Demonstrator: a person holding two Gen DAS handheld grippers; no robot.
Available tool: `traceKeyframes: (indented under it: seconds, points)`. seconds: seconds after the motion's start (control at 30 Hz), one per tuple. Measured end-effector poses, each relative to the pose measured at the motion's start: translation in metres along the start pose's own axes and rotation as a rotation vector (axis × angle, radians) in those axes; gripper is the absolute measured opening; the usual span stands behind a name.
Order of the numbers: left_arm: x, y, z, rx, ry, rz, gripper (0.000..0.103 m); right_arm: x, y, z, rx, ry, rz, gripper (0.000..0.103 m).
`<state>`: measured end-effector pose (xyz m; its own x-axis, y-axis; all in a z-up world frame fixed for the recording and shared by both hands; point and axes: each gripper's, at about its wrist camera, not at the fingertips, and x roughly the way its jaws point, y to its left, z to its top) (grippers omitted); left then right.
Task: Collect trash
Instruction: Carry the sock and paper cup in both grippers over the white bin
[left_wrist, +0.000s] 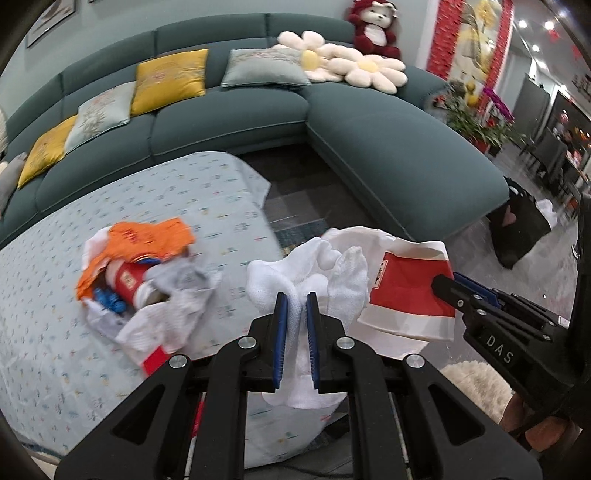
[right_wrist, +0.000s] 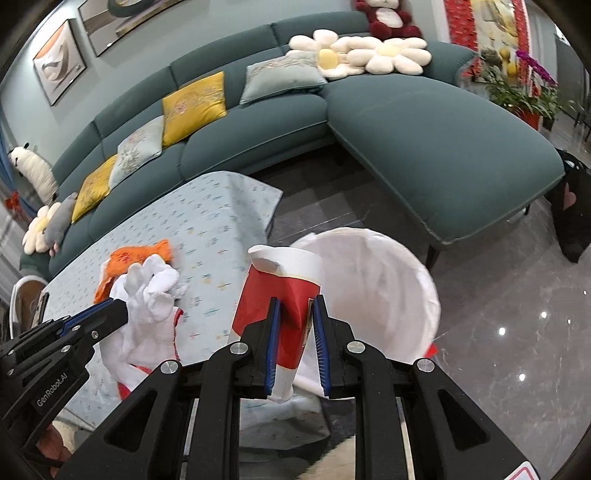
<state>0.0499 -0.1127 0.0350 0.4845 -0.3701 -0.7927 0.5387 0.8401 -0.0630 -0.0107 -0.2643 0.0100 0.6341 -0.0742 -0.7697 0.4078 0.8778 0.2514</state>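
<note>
Left claw (left_wrist: 296, 308) clenched on a white knitted glove (left_wrist: 295, 273); right claw (right_wrist: 297, 314) clenched on a crushed red-and-white paper cup (right_wrist: 280, 295). Both are held beside the counter (left_wrist: 129, 199), near the white-lined bin (right_wrist: 388, 295). A trash pile (left_wrist: 147, 280) lies on the counter.

The counter (left_wrist: 207, 192) carries a pale blue patterned cloth. A trash heap (left_wrist: 144, 280) of orange wrapper, red cup and crumpled tissue lies on it.
</note>
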Motion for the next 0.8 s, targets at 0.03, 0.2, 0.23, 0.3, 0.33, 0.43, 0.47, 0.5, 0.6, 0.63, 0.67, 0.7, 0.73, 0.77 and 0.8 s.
traceKeyframes:
  seconds: [0.03,0.2,0.23,0.3,0.33,0.43,0.47,0.5,0.6,0.63,0.67,0.7,0.73,0.77,0.8]
  points:
    - [0.003,-0.006,0.001,0.007,0.002,-0.005,0.011,0.001,-0.006,0.000,0.004,0.001,-0.005,0.017]
    - [0.021,-0.032,0.010,0.046,0.021,-0.024,0.011,0.006,-0.024,0.000,0.028,0.000,-0.025,0.017]
    - [0.024,-0.035,0.010,0.050,0.024,-0.025,0.011,0.007,-0.027,0.000,0.034,0.000,-0.028,0.017]
    - [0.031,-0.043,0.012,0.058,0.033,-0.030,0.011,0.009,-0.033,0.002,0.043,-0.001,-0.040,0.017]
    - [0.034,-0.046,0.013,0.060,0.036,-0.034,0.011,0.010,-0.037,0.002,0.053,-0.001,-0.043,0.017]
    - [0.044,-0.053,0.015,0.066,0.049,-0.036,0.011,0.014,-0.043,0.002,0.079,0.004,-0.038,0.017]
    - [0.047,-0.055,0.016,0.067,0.051,-0.035,0.012,0.016,-0.044,0.002,0.083,0.007,-0.037,0.017]
    - [0.049,-0.056,0.016,0.066,0.054,-0.037,0.012,0.018,-0.045,0.003,0.089,0.010,-0.034,0.017]
    - [0.057,-0.059,0.019,0.057,0.060,-0.041,0.013,0.019,-0.048,0.003,0.098,0.010,-0.031,0.017]
    - [0.058,-0.059,0.020,0.055,0.059,-0.043,0.015,0.020,-0.049,0.003,0.104,0.012,-0.037,0.017]
    - [0.061,-0.059,0.022,0.054,0.060,-0.043,0.017,0.021,-0.050,0.003,0.109,0.016,-0.038,0.017]
    - [0.062,-0.059,0.023,0.051,0.061,-0.039,0.025,0.023,-0.050,0.003,0.115,0.021,-0.040,0.017]
    - [0.063,-0.059,0.024,0.047,0.058,-0.041,0.033,0.024,-0.051,0.003,0.123,0.025,-0.044,0.018]
    - [0.062,-0.060,0.025,0.043,0.046,-0.039,0.036,0.025,-0.052,0.003,0.128,0.027,-0.042,0.018]
    - [0.062,-0.060,0.026,0.044,0.038,-0.036,0.042,0.025,-0.053,0.004,0.131,0.025,-0.042,0.018]
